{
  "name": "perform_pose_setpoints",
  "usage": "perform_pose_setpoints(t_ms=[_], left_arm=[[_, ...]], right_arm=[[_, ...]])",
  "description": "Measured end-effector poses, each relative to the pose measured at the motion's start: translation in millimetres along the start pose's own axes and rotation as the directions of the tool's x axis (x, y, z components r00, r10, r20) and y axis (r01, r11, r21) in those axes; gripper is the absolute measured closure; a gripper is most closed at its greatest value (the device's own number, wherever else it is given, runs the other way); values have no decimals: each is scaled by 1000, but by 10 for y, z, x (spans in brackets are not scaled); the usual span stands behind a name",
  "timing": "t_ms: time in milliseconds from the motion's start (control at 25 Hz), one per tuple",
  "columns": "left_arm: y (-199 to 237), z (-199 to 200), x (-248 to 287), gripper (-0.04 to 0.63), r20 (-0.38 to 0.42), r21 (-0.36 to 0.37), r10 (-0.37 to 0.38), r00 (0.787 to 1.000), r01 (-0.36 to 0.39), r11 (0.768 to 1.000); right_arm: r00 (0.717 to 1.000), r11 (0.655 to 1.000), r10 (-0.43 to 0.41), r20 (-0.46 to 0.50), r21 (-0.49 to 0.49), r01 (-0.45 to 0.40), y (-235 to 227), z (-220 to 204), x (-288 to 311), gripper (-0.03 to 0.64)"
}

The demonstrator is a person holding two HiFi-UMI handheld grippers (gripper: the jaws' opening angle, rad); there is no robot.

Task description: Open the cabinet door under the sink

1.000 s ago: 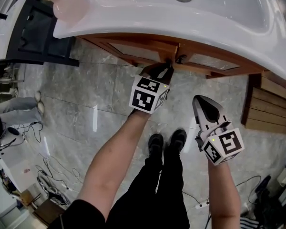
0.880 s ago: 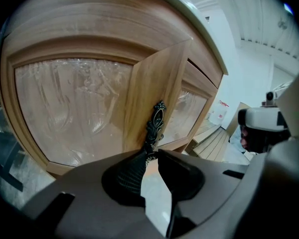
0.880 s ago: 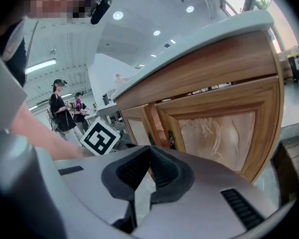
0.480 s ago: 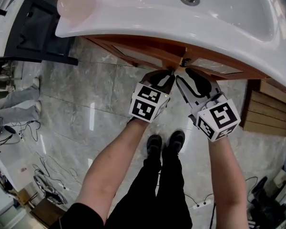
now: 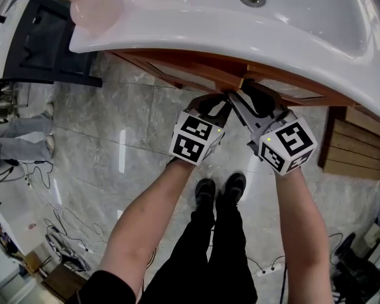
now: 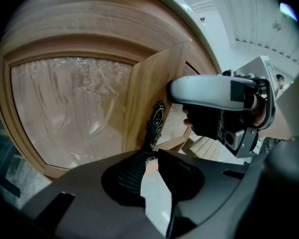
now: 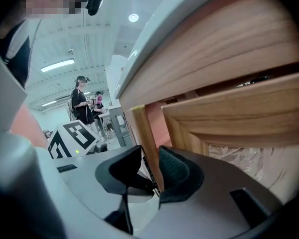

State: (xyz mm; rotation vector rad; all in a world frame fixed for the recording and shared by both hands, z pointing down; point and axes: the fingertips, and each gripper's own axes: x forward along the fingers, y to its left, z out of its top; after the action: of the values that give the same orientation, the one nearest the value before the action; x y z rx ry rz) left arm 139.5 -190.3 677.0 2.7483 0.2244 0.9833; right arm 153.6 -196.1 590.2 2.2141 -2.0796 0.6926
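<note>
A rounded pale-pink glass vase (image 5: 94, 4) sits in the upper left corner of the head view, with a black metal frame (image 5: 47, 43) just below it against the left edge. Glossy grey marble floor tiles (image 5: 107, 138) fill the middle of that frame, a tangle of thin black cables (image 5: 60, 233) lies at the lower left, and brown wooden slats (image 5: 361, 147) run along the right edge. In the right gripper view a standing person in dark clothes (image 7: 81, 105) shows at centre left, under a round white ceiling light (image 7: 133, 18).
</note>
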Motion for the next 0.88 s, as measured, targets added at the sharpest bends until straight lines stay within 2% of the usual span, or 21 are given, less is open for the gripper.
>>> perform_pose_setpoints(t_ms=[160, 360, 640, 880], left_arm=[[-1, -4, -10, 508, 1, 2, -4, 1000, 4, 1000], [-15, -42, -49, 508, 5, 3, -17, 1000, 17, 1000], [-90, -272, -314, 506, 4, 39, -70, 998, 69, 997], [-120, -531, -610, 503, 11, 23, -40, 999, 39, 999]], right_arm=[[1000, 1000, 7, -10, -27, -7, 6, 0, 34, 486], [998, 996, 64, -16, -55, -65, 79, -42, 31, 497], [988, 987, 141, -57, -68, -145, 428, -172, -82, 508], [978, 978, 192, -79, -69, -197, 837, -319, -141, 511]])
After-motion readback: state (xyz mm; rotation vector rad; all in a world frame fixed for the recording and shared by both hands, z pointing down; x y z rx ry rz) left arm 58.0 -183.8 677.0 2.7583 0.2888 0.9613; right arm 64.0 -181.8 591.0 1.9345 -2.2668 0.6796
